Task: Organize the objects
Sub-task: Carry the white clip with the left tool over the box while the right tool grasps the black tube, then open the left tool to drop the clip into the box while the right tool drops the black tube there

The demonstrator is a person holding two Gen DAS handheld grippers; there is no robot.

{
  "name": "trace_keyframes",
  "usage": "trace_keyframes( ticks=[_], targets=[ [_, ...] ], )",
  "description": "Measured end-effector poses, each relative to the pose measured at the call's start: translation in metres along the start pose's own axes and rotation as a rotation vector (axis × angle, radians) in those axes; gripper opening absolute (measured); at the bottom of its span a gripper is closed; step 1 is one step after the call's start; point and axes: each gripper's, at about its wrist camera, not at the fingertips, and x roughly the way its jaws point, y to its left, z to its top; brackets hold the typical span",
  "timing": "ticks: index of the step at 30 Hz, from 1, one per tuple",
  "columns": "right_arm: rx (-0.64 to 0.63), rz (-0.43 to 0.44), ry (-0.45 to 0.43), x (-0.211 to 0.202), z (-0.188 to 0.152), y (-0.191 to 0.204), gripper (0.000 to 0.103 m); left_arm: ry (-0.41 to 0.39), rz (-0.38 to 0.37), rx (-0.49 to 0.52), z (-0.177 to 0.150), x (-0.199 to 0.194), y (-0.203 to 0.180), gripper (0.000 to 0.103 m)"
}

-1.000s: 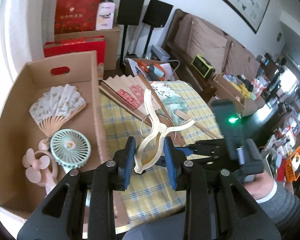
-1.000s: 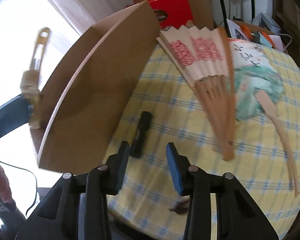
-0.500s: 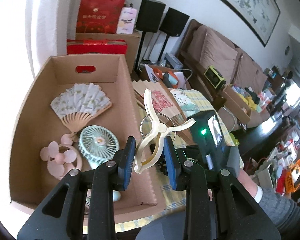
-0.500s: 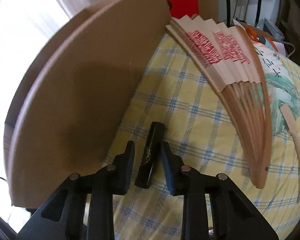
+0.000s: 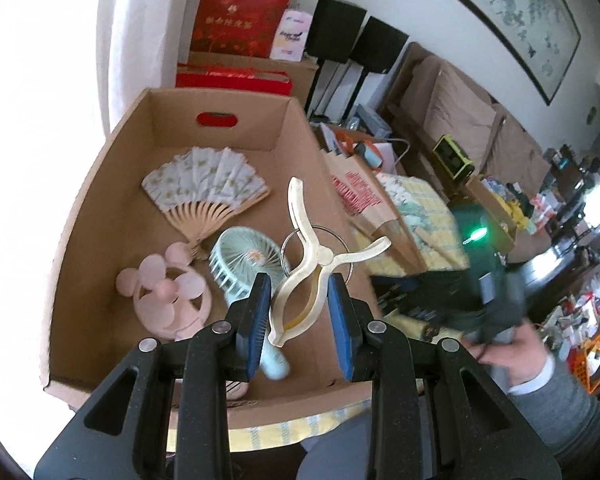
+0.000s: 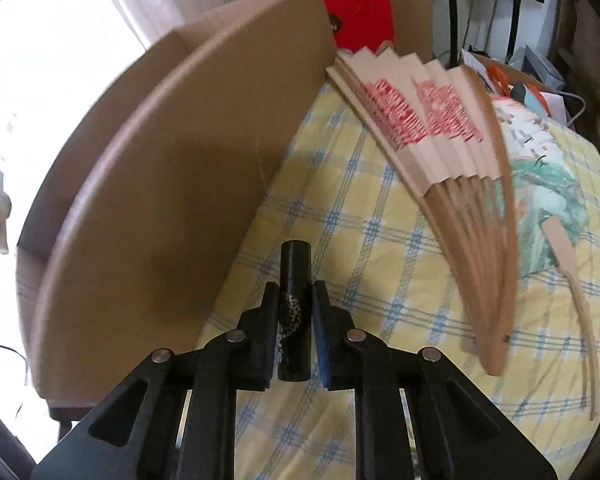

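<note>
My left gripper (image 5: pixel 299 312) is shut on a cream plastic clip (image 5: pixel 316 264) with a metal ring and holds it above the open cardboard box (image 5: pixel 100 184). In the box lie a white folding fan (image 5: pixel 204 184), a pink hand fan (image 5: pixel 164 296) and a mint hand fan (image 5: pixel 240 268). My right gripper (image 6: pixel 295 312) is shut on a black tube (image 6: pixel 295 304) just above the yellow checked cloth (image 6: pixel 380 272), beside the box's outer wall (image 6: pixel 160 200). The right gripper also shows in the left wrist view (image 5: pixel 480 280), to the right of the box.
A large paper fan with red print (image 6: pixel 432 132) and a round green-painted fan (image 6: pixel 548 188) lie on the cloth to the right. Red gift boxes (image 5: pixel 240 20), speakers and a sofa stand behind. The table's far edge is crowded with clutter.
My left gripper carried the clip leftward from over the cloth to over the box. My right gripper moved up to the black tube and closed on it.
</note>
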Motion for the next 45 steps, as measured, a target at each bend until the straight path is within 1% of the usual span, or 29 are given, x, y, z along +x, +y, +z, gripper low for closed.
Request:
trace_keyframes(
  ticks=[3,6,9,12,16,20,23,25,26,30,32,34,37,39,44,45],
  targets=[
    [0.007,0.027,-0.036,-0.023,0.005,0.001,0.015,0.026,0.014,-0.009,-0.008,0.005,0.008,0.027],
    [-0.002,0.063,-0.077,-0.050,0.008,0.015,0.015,0.060,0.023,-0.019,-0.017,0.013,0.015,0.027],
    [-0.028,0.098,-0.111,-0.076,0.011,0.036,0.015,0.080,0.025,-0.033,-0.023,0.022,0.020,0.027],
    [-0.064,0.137,-0.126,-0.094,0.014,0.056,0.015,0.094,0.020,-0.036,-0.025,0.029,0.021,0.027],
    [-0.102,0.184,-0.120,-0.100,0.017,0.083,0.015,0.115,0.011,-0.029,-0.028,0.036,0.017,0.027],
    [-0.109,0.220,-0.100,-0.091,0.023,0.100,0.015,0.135,-0.006,-0.033,-0.029,0.045,0.011,0.027],
    [-0.120,0.227,-0.088,-0.081,0.024,0.110,0.015,0.135,-0.006,-0.037,-0.028,0.044,0.011,0.032],
    [-0.131,0.231,-0.078,-0.076,0.025,0.116,0.015,0.120,-0.007,-0.047,-0.027,0.036,0.013,0.040],
    [-0.137,0.233,-0.074,-0.074,0.026,0.119,0.015,0.109,-0.003,-0.056,-0.025,0.031,0.015,0.042],
    [-0.157,0.234,-0.057,-0.064,0.025,0.129,0.015,0.050,0.015,-0.092,-0.018,0.008,0.026,0.057],
    [-0.165,0.228,-0.047,-0.060,0.023,0.133,0.015,0.028,0.025,-0.103,-0.014,-0.001,0.031,0.061],
    [-0.169,0.218,-0.033,-0.054,0.020,0.134,0.015,0.018,0.034,-0.113,-0.013,-0.006,0.035,0.068],
    [-0.170,0.201,-0.018,-0.047,0.017,0.133,0.018,0.016,0.045,-0.122,-0.011,-0.008,0.039,0.072],
    [-0.166,0.192,-0.018,-0.047,0.015,0.131,0.019,0.019,0.045,-0.127,-0.012,-0.006,0.040,0.073],
    [-0.169,0.176,-0.043,-0.056,0.017,0.128,0.019,0.030,0.042,-0.117,-0.015,-0.001,0.035,0.075],
    [-0.170,0.171,-0.052,-0.059,0.017,0.128,0.019,0.031,0.043,-0.112,-0.015,-0.001,0.033,0.080]
  ],
)
